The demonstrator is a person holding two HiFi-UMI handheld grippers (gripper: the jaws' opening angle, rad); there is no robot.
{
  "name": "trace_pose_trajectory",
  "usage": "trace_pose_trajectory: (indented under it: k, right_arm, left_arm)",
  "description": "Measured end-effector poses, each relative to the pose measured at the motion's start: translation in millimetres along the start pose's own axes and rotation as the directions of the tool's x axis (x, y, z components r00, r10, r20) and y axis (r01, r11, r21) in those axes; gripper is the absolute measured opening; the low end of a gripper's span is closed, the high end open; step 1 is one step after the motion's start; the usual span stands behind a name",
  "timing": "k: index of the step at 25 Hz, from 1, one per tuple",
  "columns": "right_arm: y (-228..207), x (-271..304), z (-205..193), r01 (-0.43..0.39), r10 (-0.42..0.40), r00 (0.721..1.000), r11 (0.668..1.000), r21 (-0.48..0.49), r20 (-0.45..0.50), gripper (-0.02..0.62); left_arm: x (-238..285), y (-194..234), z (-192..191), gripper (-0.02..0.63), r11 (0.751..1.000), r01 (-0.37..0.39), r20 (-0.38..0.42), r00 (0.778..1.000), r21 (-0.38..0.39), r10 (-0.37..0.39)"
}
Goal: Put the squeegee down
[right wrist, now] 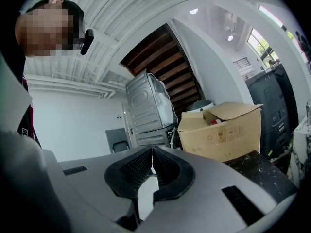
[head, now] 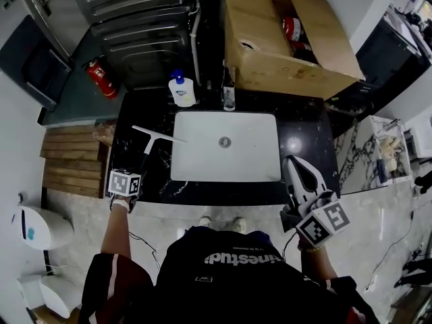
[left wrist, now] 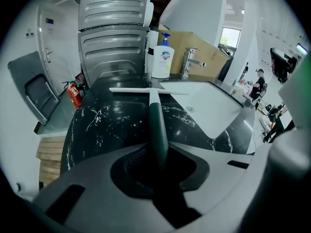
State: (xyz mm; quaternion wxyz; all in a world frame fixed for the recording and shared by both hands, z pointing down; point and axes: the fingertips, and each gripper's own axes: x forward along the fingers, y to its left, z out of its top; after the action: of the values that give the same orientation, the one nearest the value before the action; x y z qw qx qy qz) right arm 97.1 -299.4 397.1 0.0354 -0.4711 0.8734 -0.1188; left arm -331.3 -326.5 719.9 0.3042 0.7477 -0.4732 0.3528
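Squeegee [left wrist: 156, 125] handle, dark green, is clamped between the narrow-set jaws of the left gripper [left wrist: 158, 165], which tilts downward over the black marble countertop [head: 145, 117]. Its white blade [left wrist: 146, 90] lies crosswise at the far end, low over the countertop just left of the white sink [head: 226, 117], one end reaching the sink's rim; whether it touches the stone cannot be told. Beyond it a soap bottle [left wrist: 162, 57] stands beside the faucet [left wrist: 189, 62], and a cardboard box [head: 283, 66] sits behind the sink. The right gripper [right wrist: 152, 166] is held level near the counter's front right, jaws pressed together with nothing between them.
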Motion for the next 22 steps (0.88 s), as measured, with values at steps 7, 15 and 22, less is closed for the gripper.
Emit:
trace_pose_trajectory:
  k: [7, 15, 22]
  right_arm:
    - [4.6, 1.9, 0.5, -0.003, 0.003, 1.000, 1.000, -0.005, -0.003, 0.038]
    - [7.5, 7.6, 2.5, -0.018, 0.018, 1.000, 1.000, -0.009, 0.005, 0.038]
    - [10.7, 17.9, 15.2, -0.034, 0.035, 0.999, 0.999, -0.040, 0.026, 0.038]
  left_arm:
    - [0.8, -16.3, -4.7, 0.208, 0.996, 0.072, 0.001, 0.997, 0.052, -0.072]
    - [-43.9, 5.8, 11.3, 0.288, 1.000, -0.023, 0.116, 0.993, 0.017, 0.021]
    - [-170.5, -53.2, 139.1, 0.021, 0.997, 0.061, 0.692, 0.722, -0.037, -0.018]
